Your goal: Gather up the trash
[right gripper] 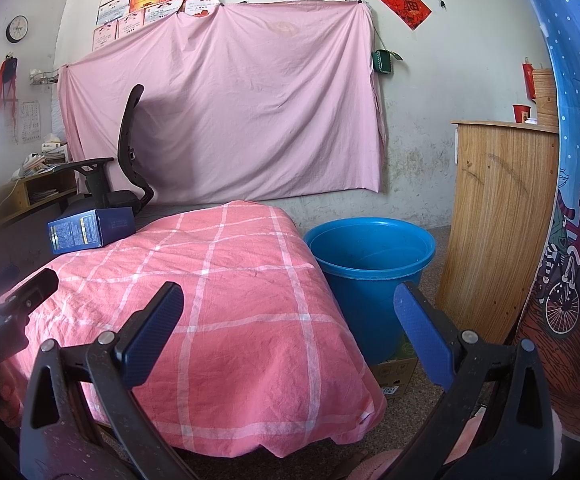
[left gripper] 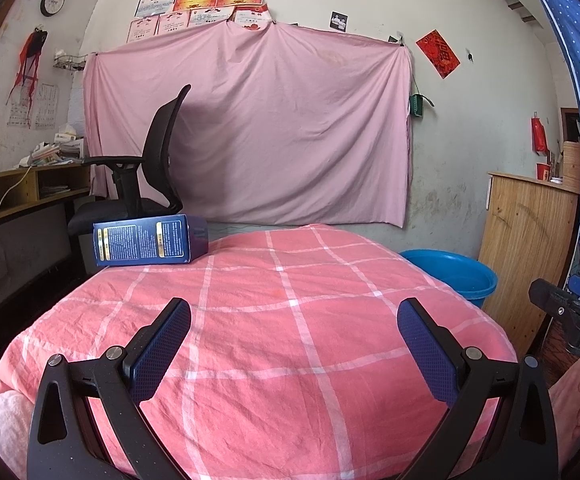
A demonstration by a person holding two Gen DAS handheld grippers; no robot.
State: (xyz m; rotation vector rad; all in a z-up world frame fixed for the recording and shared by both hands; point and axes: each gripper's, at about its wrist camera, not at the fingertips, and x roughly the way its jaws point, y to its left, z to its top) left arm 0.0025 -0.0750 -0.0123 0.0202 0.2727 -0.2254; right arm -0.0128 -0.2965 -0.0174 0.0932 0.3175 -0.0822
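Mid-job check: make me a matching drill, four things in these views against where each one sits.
Things:
1. blue box
2. blue bucket
3. office chair
4. red cup

Places:
A. on the wooden cabinet
B. on the floor, right of the plaid cover
C. far-left corner of the cover
D. behind the box, by the desk

Pairs: 1-C, 2-B, 3-D, 4-A

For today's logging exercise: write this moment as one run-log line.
left gripper: open, empty | right gripper: open, empty | box: on bed, far-left corner | bucket: right of bed
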